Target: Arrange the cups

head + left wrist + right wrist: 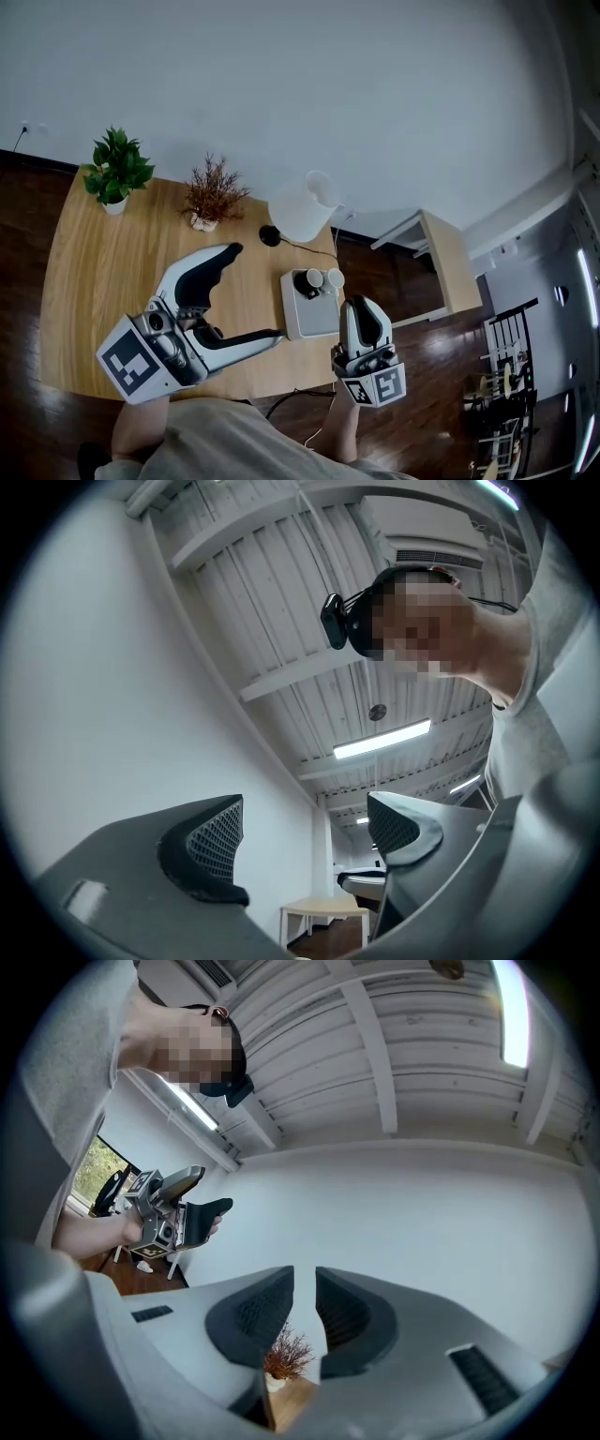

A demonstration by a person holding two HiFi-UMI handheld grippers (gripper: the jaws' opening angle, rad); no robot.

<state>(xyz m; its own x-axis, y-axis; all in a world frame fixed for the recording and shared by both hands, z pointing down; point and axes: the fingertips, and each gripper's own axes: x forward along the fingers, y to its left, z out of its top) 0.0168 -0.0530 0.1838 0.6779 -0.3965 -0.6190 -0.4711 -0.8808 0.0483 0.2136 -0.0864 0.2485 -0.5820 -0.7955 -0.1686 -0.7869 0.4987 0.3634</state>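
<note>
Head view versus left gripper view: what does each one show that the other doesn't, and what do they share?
Only the head view: the wooden table, a green plant, a dried plant, a tray with two cups, and the right gripper, jaws together.
Only the left gripper view: the beamed ceiling, a strip light and the person's head camera.
Both: the left gripper, jaws apart and empty, and the white wall.
</note>
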